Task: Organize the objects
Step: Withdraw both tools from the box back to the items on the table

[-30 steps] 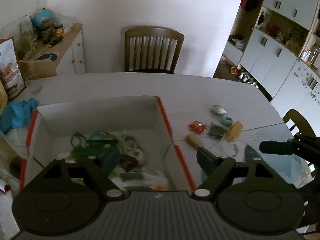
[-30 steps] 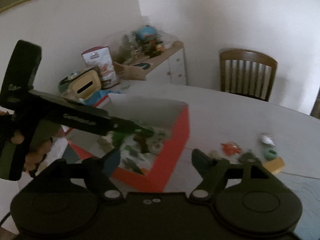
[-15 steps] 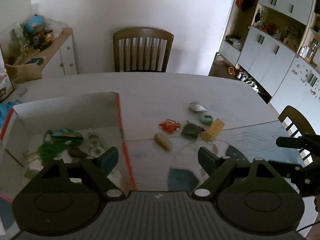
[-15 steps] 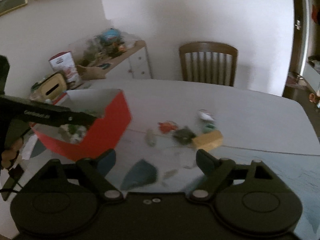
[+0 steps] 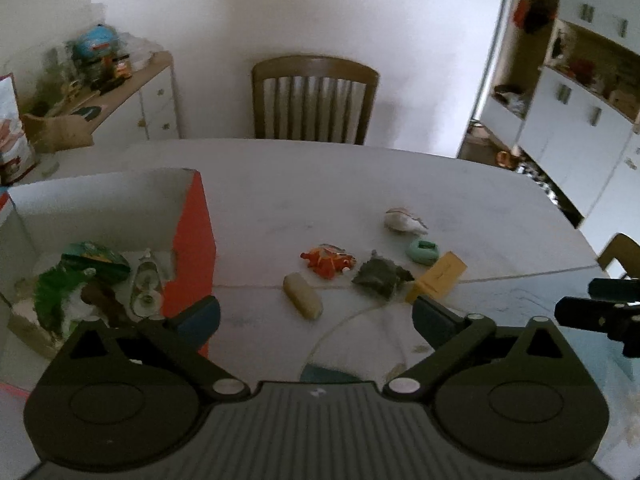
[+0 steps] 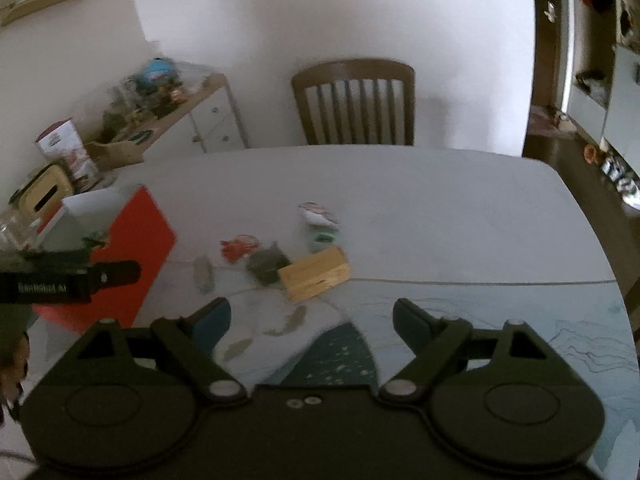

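Both pairs of jaws stand spread and empty – the left gripper [image 5: 316, 312] has just been opening wider, over bare desk [image 5: 320, 184]. Ahead of it lie a cluster of small objects [image 5: 376, 264]; the red box [image 5: 192, 240] sits beside its left jaw. Ahead of the right gripper [image 6: 312, 316] lies a wooden block [image 6: 314, 274] – beyond, open desk and a chair [image 6: 354, 104].

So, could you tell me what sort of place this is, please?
Most likely a home dining room or kitchen: a large pale dining table, a slatted wooden chair beside it, and white cupboards with open shelves.
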A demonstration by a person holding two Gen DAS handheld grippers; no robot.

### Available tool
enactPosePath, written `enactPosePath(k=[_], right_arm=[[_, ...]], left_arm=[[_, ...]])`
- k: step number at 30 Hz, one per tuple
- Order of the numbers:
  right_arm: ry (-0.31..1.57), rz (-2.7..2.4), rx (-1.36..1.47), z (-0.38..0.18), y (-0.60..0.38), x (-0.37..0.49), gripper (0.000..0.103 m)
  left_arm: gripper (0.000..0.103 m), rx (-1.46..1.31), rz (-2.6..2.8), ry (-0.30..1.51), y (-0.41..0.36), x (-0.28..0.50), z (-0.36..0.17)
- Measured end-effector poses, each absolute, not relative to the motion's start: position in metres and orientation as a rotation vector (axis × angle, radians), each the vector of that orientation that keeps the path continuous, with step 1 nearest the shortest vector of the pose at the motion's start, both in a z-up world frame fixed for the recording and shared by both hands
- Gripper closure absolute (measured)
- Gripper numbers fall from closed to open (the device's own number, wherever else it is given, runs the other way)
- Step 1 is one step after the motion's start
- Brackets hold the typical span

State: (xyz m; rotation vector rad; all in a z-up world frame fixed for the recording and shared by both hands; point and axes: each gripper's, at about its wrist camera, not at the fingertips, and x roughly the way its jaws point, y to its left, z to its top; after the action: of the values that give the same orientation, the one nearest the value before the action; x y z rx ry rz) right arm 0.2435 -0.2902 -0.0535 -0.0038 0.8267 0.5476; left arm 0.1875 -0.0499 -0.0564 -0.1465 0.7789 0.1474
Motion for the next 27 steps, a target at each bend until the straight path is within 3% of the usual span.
enactPosePath(k=[27], right_arm=[[1.004,0.349,0.037,-0.135,-0.218,0.353,0.017]], left_arm=[[0.000,-0.238,0.367,0.797,-0.048,0.250,-0.145]])
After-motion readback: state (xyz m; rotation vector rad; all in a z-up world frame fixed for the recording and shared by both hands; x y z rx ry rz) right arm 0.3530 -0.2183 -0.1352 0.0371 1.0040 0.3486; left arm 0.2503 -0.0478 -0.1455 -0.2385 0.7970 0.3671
